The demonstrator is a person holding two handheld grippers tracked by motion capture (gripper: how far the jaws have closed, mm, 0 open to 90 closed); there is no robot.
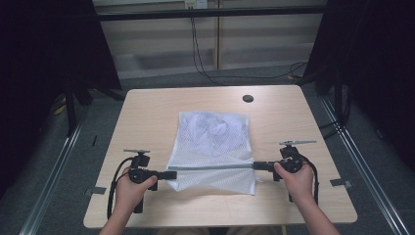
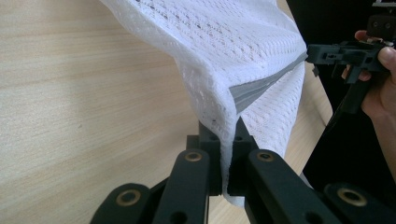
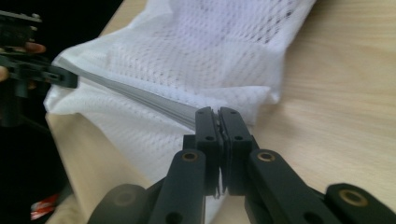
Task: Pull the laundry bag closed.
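1. white mesh fabric bag [image 1: 213,147] lies at the centre of the light wooden table [image 1: 147,112].
2. left gripper [image 1: 169,174], at the bag's 8 o'clock, pinches its grey band [image 1: 215,167].
3. right gripper [image 1: 258,165], at 4 o'clock, pinches the band's other end, stretching it taut.

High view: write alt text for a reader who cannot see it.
A white mesh laundry bag with a grey band lies on a light wooden table, its near edge pinched and stretched between the left hand-held gripper and the right hand-held gripper, both shut.
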